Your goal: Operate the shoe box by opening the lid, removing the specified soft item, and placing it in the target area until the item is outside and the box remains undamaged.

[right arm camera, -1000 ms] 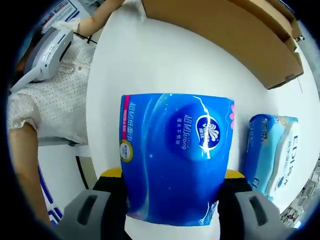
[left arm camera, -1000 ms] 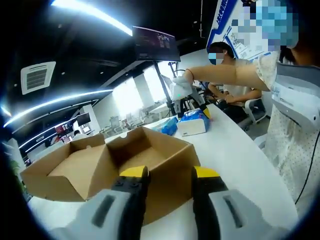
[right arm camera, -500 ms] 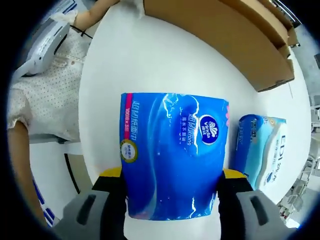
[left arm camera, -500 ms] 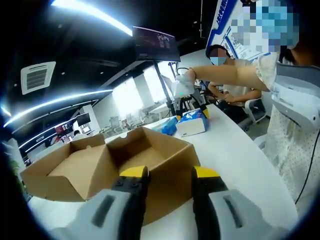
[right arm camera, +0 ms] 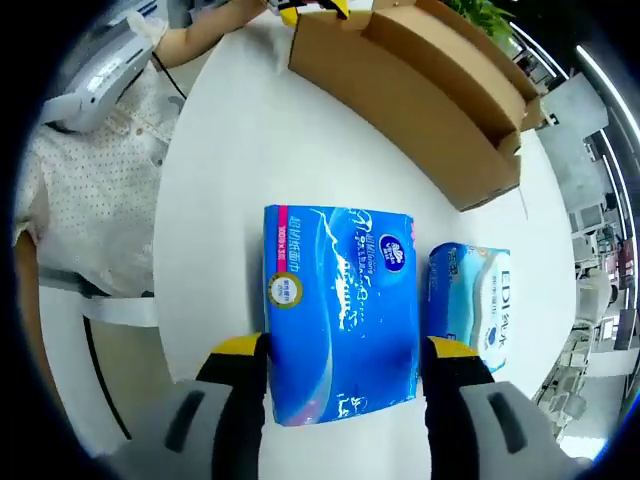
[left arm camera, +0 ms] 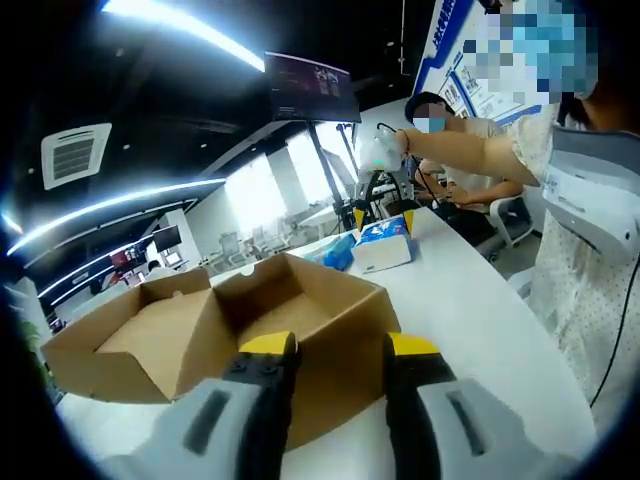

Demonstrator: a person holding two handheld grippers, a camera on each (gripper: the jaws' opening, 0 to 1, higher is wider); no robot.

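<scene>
In the right gripper view, the right gripper (right arm camera: 345,360) points down at the white surface (right arm camera: 230,150) with its jaws spread wide. The blue tissue pack (right arm camera: 340,305) lies flat on the surface between the two yellow-tipped jaws; there is a thin gap at each side, so the gripper looks released rather than clamped, though whether the tips touch the wrap is hard to tell. Just beside the pack, past the right-hand jaw, lies a pale blue tissue pack (right arm camera: 470,310). Ahead of the jaws, well apart from both packs, stands the cardboard shoe box (right arm camera: 420,95), open at the top. A person in a dotted garment (right arm camera: 90,190) stands off to the left of the gripper.

In the left gripper view, the left gripper (left arm camera: 338,352) hovers with its jaws parted and nothing between them, right in front of the near corner of the shoe box (left arm camera: 290,310), whose lid is folded open to the left. Beyond the box, far ahead and to the right, the blue tissue pack (left arm camera: 385,240) rests on the surface (left arm camera: 470,320), with the right gripper (left arm camera: 378,212) held just above it by the person's hand (left arm camera: 385,150).
</scene>
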